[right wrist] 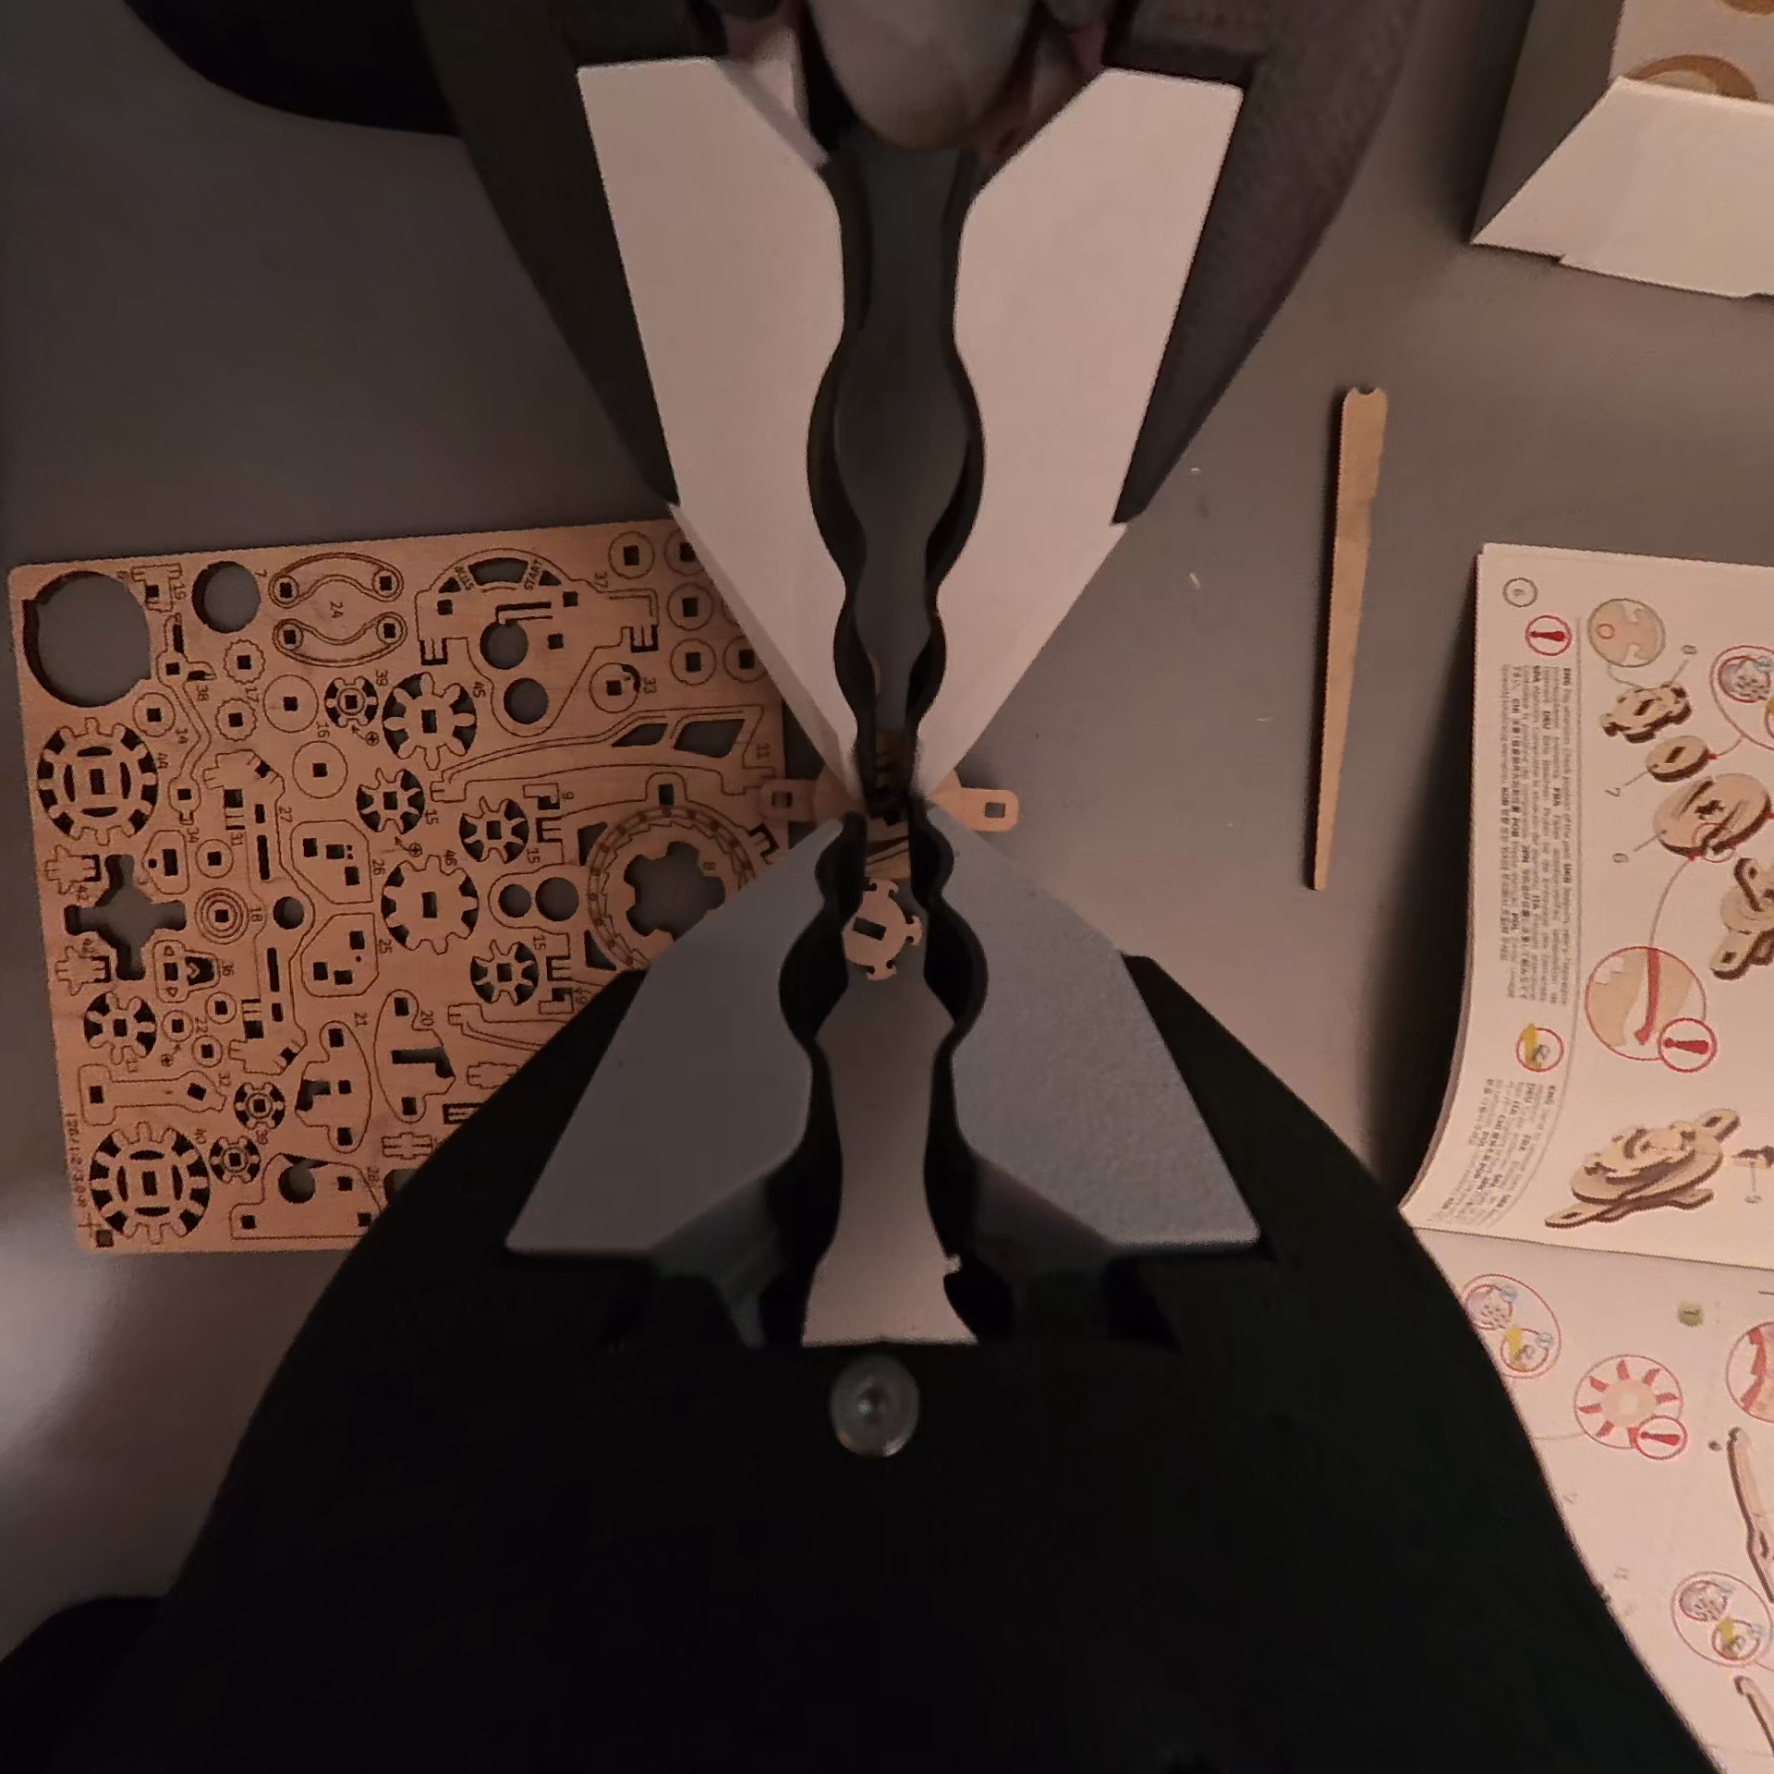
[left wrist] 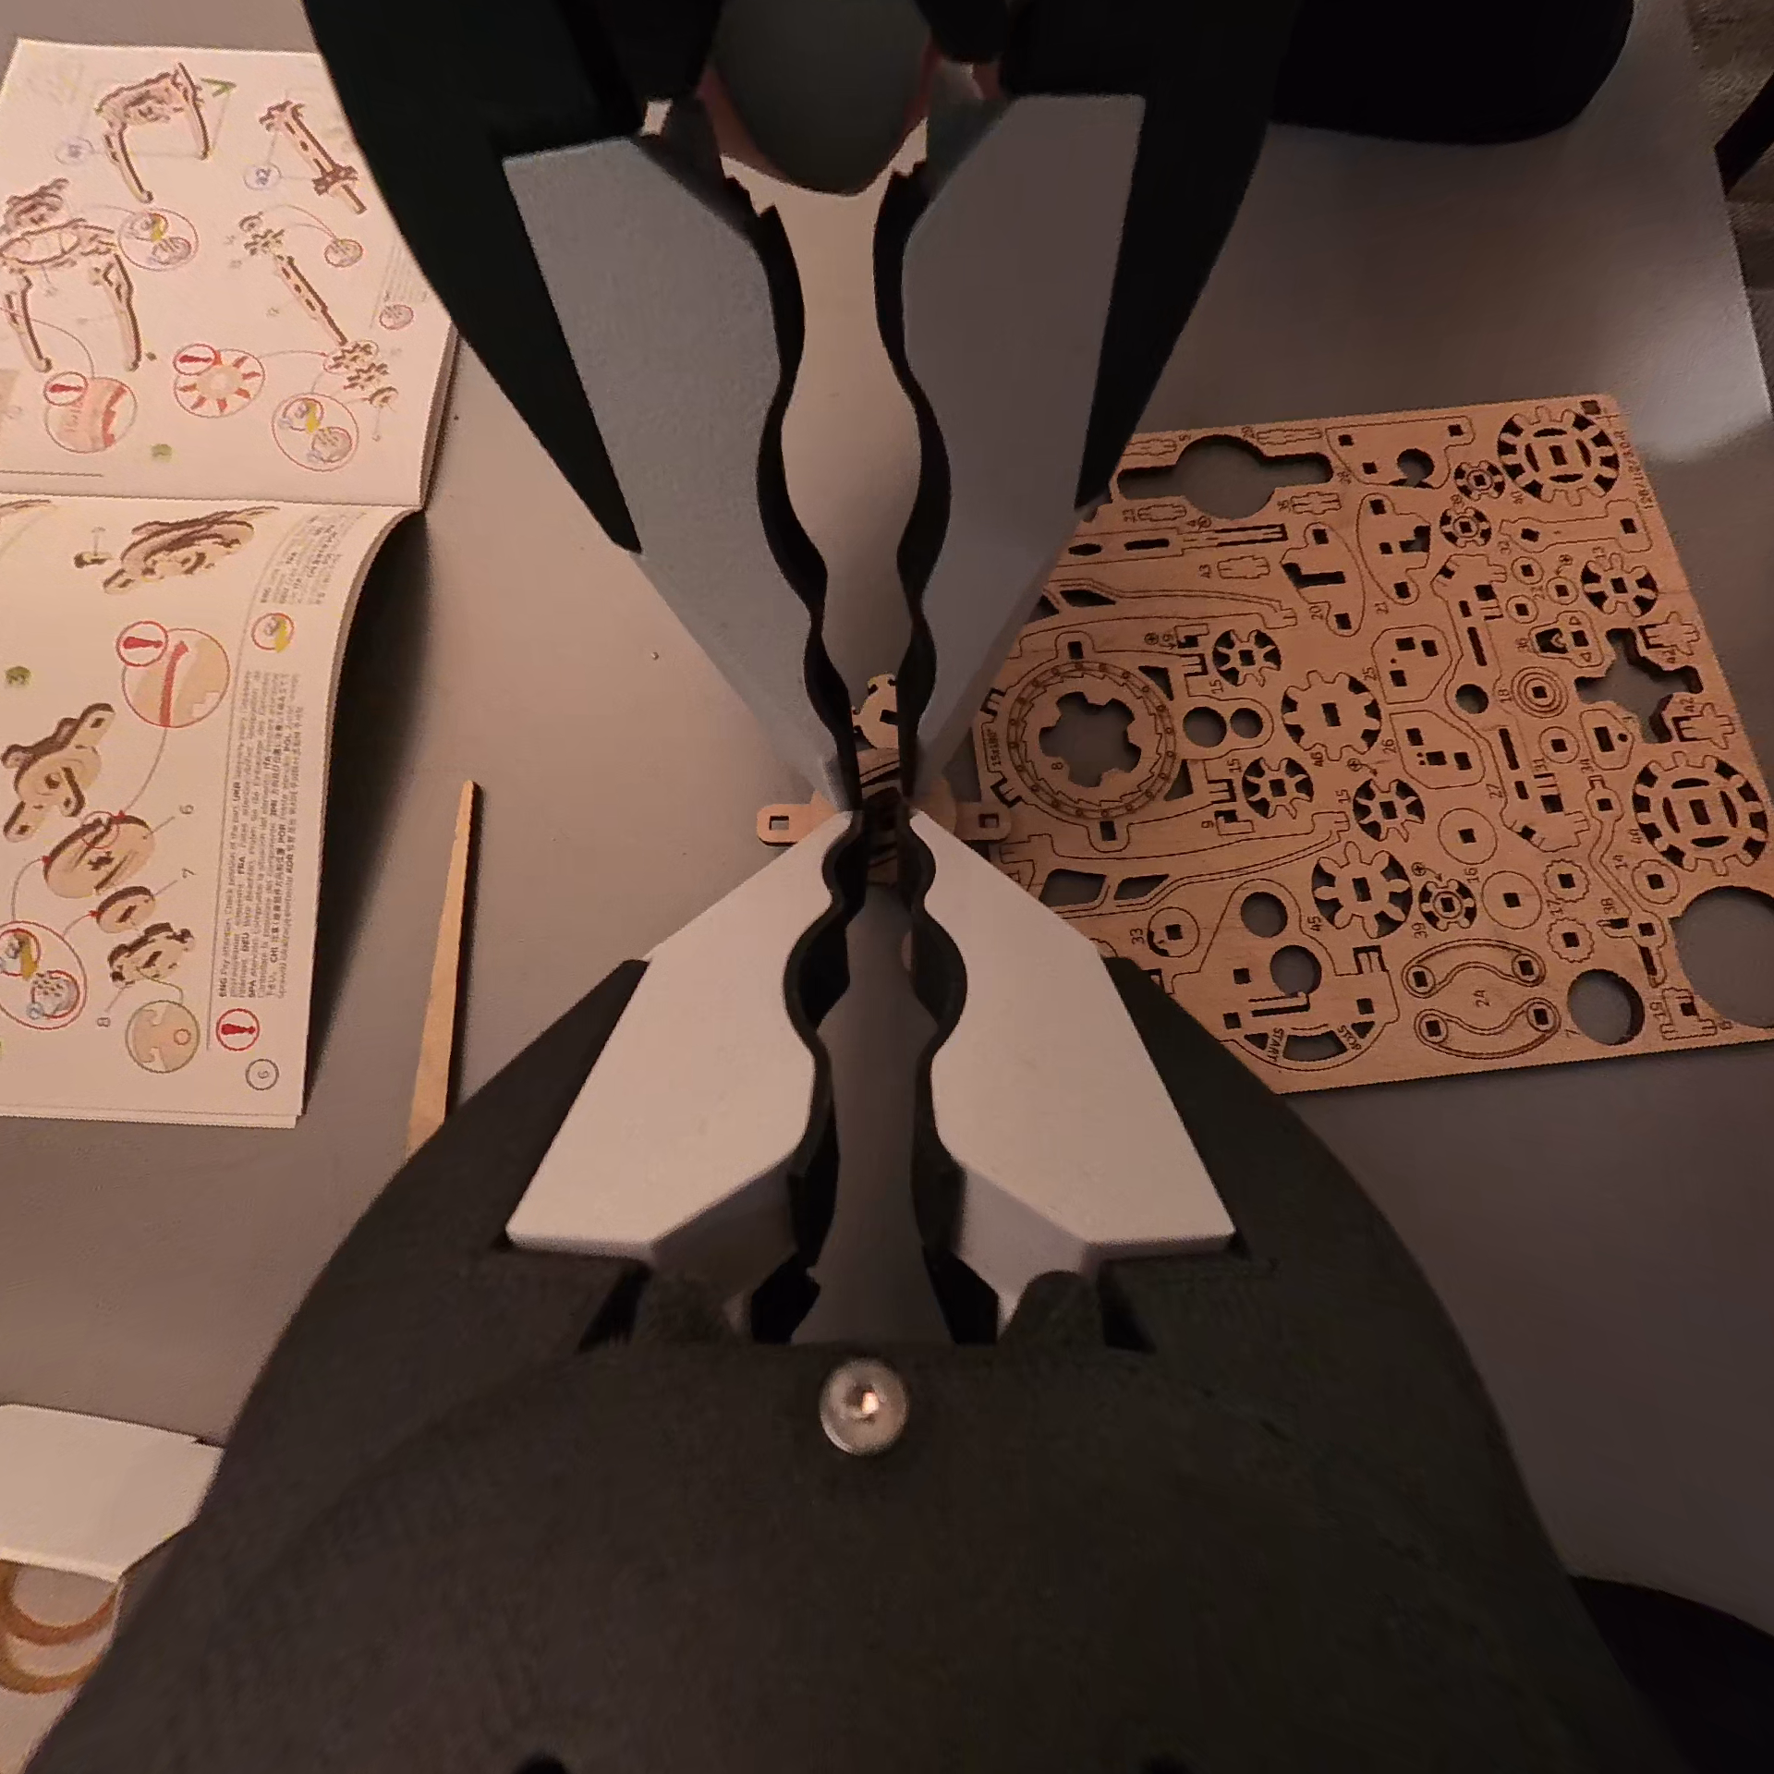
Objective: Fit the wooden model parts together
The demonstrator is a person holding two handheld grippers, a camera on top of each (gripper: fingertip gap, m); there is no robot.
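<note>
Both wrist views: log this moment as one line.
left tongs: shut on wooden model part | right tongs: shut on small gear | tips meeting above table | parts sheet flat nearby

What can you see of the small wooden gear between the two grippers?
The small wooden gear is a pale, flat plywood disc with rounded teeth and a rectangular centre hole. It sits on a stub of the little wooden assembly, above the grey table. It lies between the right hand-held gripper fingers; whether they pinch it is unclear.

Engraved numbers on wooden sheet (left wrist: 1440, 768); printed booklet (left wrist: 192, 672)
</note>
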